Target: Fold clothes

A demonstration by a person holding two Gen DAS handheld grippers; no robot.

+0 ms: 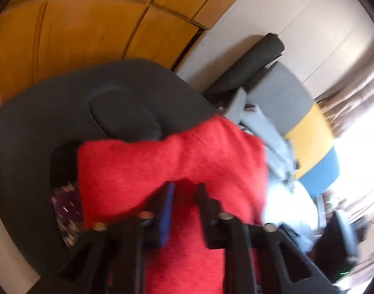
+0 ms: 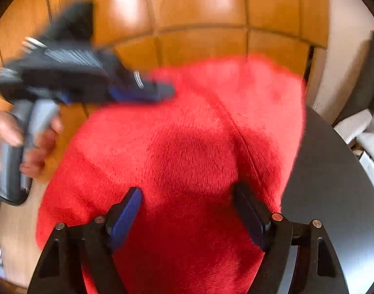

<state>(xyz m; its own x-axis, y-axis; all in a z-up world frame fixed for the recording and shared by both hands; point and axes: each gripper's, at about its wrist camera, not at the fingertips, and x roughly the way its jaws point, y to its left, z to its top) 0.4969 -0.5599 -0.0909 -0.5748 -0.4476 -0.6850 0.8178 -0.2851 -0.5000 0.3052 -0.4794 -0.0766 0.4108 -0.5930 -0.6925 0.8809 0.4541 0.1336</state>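
Left gripper (image 1: 184, 196) — bottom centre of the left wrist view. Black fingers with a blue pad on one; the two stand close together with red cloth running between them, pinching it. The same gripper appears at upper left of the right wrist view, blurred, its tip at the upper left edge of the cloth; the person's left hand (image 2: 20, 142) wraps its grey handle at far left.

Right gripper (image 2: 190, 210) — bottom centre of the right wrist view. Fingers spread wide apart, red cloth filling the space between them; whether either pad actually grips the cloth cannot be told.

Red fuzzy garment (image 2: 182, 152) — fills the middle of the right wrist view, from the bottom edge up past centre, with a seam running down its right part. In the left wrist view it spreads across the centre of the frame and down between the fingers.

Dark round table (image 2: 334, 196) — lower right of the right wrist view, beside and behind the garment; in the left wrist view it curves across the left half, with a raised oval at its middle.

Patterned purple cloth (image 1: 67, 205) — lower left of the left wrist view, partly covered by the garment.

Pile of pale grey-blue clothes (image 1: 272, 142) — right of centre, beyond the garment.

Grey, yellow and blue cushions (image 1: 312, 142) — right side of the left wrist view.

Wooden panelling (image 2: 199, 12) — top of both views, farthest back.
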